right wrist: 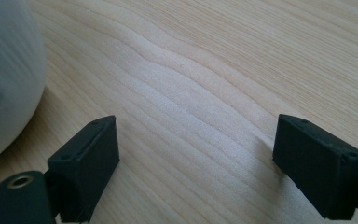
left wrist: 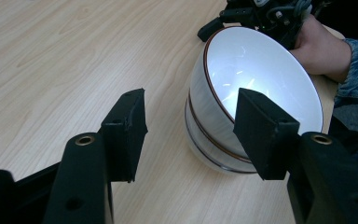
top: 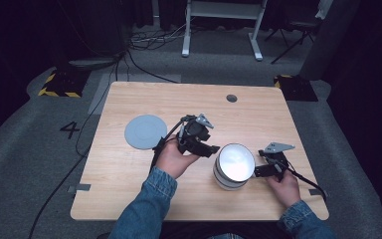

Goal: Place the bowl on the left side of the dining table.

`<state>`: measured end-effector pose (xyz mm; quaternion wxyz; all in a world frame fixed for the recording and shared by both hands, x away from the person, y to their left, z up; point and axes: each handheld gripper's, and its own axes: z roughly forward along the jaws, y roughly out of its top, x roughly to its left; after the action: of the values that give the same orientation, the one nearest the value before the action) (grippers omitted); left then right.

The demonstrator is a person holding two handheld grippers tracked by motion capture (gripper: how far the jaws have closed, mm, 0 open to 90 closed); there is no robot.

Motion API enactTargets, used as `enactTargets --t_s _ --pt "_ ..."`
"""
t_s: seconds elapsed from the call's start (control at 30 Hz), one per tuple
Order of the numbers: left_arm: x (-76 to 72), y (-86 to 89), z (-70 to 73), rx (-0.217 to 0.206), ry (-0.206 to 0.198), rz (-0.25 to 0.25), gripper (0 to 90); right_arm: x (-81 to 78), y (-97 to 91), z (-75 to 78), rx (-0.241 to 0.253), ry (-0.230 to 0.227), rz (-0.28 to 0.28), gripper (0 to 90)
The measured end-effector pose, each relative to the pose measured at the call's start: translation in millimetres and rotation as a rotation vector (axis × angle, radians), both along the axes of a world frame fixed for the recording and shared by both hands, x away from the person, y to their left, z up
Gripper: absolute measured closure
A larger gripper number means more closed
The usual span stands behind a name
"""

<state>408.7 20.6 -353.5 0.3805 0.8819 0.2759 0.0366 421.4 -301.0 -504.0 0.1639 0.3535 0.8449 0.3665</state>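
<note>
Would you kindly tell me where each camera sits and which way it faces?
High view: above the person's side, looking forward and down on the table; forearms, left tongs, right tongs.
Left gripper view: on the left tongs, facing the stacked white bowls; own jaws, the other hand.
Right gripper view: on the right tongs, facing tabletop; own jaws.
All share the bowls.

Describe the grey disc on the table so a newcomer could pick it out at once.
Start at the wooden table and look to its left half, beyond the person's left hand holding the left tool. There lies the grey disc, flat on the wood and apart from everything else. Unlike the tall white bowl between the tools, it is low, matte and grey.
</note>
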Motion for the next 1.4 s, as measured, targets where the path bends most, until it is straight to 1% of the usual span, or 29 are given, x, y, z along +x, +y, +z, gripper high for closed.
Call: enactTargets --t_s 0.07,0.1,0.13,0.17,0.2,0.23,0.27,0.33,0.37,0.43,0.5,0.53,0.57,0.6,0.63,0.73,0.77,0.8,0.83,0.87,0.9,0.93,0.97,1.0,1.07,1.2,1.3,1.33,1.4 --pt "3.3 -7.3 -1.8 0.003 0.016 -0.009 43.5 -0.1 0.1 0.0 0.001 0.001 -0.001 14.5" --pt "3.3 -7.3 -1.8 0.003 0.016 -0.009 43.5 -0.1 0.1 0.0 0.001 0.001 -0.001 14.5" --pt "6.4 -11.4 -2.5 0.019 0.016 -0.028 43.5 0.0 0.0 0.0 0.0 0.0 0.0 14.5" --pt "9.9 -12.9 -2.6 0.053 0.003 -0.063 43.4 0.0 0.0 0.0 -0.001 0.0 0.0 14.5" --pt "10.7 -15.6 -3.5 0.051 0.009 -0.063 43.4 0.0 0.0 0.0 0.0 0.0 0.0 14.5" --pt "13.8 -20.8 -5.4 0.063 0.016 -0.079 43.4 0.0 0.0 0.0 0.0 0.0 0.0 14.5" --pt "15.3 -24.0 -7.1 0.067 0.014 -0.078 43.4 0.0 0.0 0.0 0.0 0.0 0.0 14.5" --pt "18.0 -30.0 -10.1 0.077 0.03 -0.083 43.5 -0.1 0.0 0.0 0.0 -0.001 -0.001 14.5" --pt "20.0 -32.4 -12.0 0.087 0.023 -0.087 43.5 -0.1 0.0 0.0 0.0 0.0 -0.001 14.5" --pt "23.4 -37.4 -15.8 0.096 0.037 -0.092 43.9 -0.1 0.1 0.0 0.0 0.0 -0.002 14.5" --pt "25.4 -40.0 -18.0 0.097 0.043 -0.093 45.2 -0.1 0.1 0.0 0.001 0.0 -0.002 14.5" --pt "27.1 -43.2 -19.9 0.114 0.053 -0.087 45.2 -0.1 0.1 0.0 0.001 0.0 -0.002 14.5" --pt "29.1 -45.8 -21.7 0.128 0.053 -0.093 47.4 0.0 0.0 0.0 0.0 0.0 -0.002 14.5" --pt "31.0 -50.6 -24.5 0.145 0.066 -0.1 49.4 0.0 0.1 0.0 0.0 0.0 -0.002 14.5" --pt "32.2 -53.1 -26.2 0.156 0.069 -0.107 50.7 0.1 0.1 0.0 0.0 0.0 -0.002 14.5" --pt "34.9 -60.8 -30.9 0.177 0.091 -0.117 57.1 0.1 0.1 0.0 -0.001 0.0 -0.002 14.5" --pt "34.9 -60.8 -30.9 0.177 0.091 -0.117 58.5 0.1 0.1 0.0 0.0 0.0 -0.002 14.5" --pt "36.5 -66.1 -34.1 0.196 0.102 -0.118 61.6 0.1 0.1 0.0 0.0 0.0 -0.002 14.5" --pt "38.0 -67.9 -35.5 0.215 0.099 -0.127 63.6 0.1 0.0 0.0 -0.001 0.0 -0.002 14.5" --pt "38.5 -70.0 -37.0 0.228 0.105 -0.12 66.8 0.1 0.1 0.0 -0.001 0.0 -0.002 14.5" --pt "38.5 -70.0 -37.0 0.228 0.105 -0.12 69.6 0.0 0.1 0.0 0.0 0.0 -0.003 14.5" --pt "37.7 -73.6 -37.0 0.245 0.119 -0.133 74.7 0.1 0.1 0.0 -0.001 0.0 -0.002 14.5" --pt "37.0 -75.0 -36.1 0.265 0.101 -0.138 77.4 0.1 0.1 0.0 -0.001 0.0 -0.002 14.5" --pt "35.6 -78.0 -34.9 0.285 0.095 -0.129 79.2 0.1 0.1 0.0 -0.001 0.0 -0.002 14.5" --pt "36.8 -80.5 -32.4 0.308 0.104 -0.135 80.4 0.1 0.1 0.0 -0.001 0.0 -0.002 14.5" --pt "39.6 -80.7 -31.3 0.315 0.107 -0.148 81.3 0.1 0.1 0.0 0.0 0.0 -0.002 14.5" --pt "40.2 -80.9 -30.7 0.312 0.101 -0.16 81.8 0.0 0.4 0.0 0.001 0.0 -0.006 14.5" --pt "40.8 -80.0 -29.5 0.305 0.107 -0.159 81.8 -0.2 0.7 0.0 0.006 0.003 -0.007 14.5" --pt "40.5 -80.7 -27.8 0.315 0.101 -0.165 81.9 0.1 0.0 0.0 -0.001 0.0 -0.002 14.5"
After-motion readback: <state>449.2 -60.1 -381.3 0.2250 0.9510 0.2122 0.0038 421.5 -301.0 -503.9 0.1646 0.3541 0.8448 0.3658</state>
